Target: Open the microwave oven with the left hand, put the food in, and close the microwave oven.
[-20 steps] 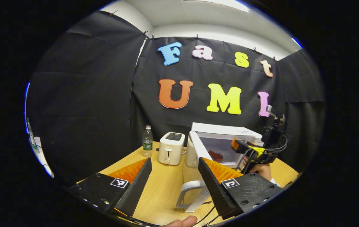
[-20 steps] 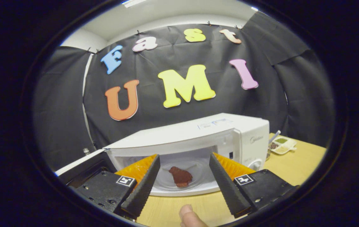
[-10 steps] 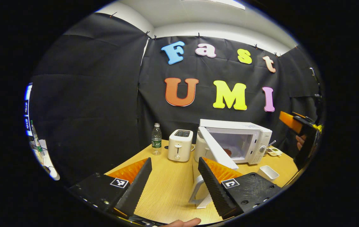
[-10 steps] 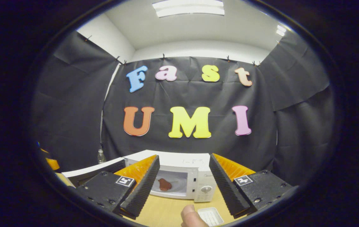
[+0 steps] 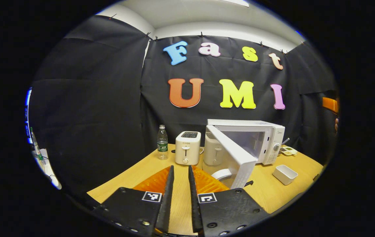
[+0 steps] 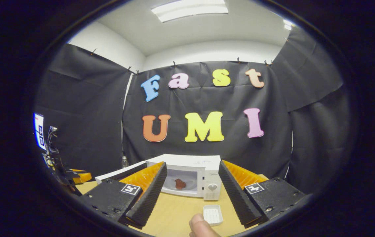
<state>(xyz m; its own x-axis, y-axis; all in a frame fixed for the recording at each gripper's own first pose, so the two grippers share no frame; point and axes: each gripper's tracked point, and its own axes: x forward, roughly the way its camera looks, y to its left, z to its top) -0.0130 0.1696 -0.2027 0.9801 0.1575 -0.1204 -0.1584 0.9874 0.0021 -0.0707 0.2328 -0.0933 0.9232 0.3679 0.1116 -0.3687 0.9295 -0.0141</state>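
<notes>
My left tongs sit low over the near edge of the desk, fingers drawn nearly together with a thin strip of wood showing between them, nothing gripped. My right tongs are spread wide apart and empty; a fingertip of my hand shows at the bottom between them.

Just past the right tongs, a small white dish rests on the desk, apart from the microwave oven. In the left gripper view the same dish lies right of the microwave oven door.

The door stands swung open toward me, handle end nearest. The food, a dark red-brown piece, lies on the plate inside the oven cavity.

Left of the oven, going outward: a white toaster, then a water bottle. A seasoning tray sits behind the oven's right side.
</notes>
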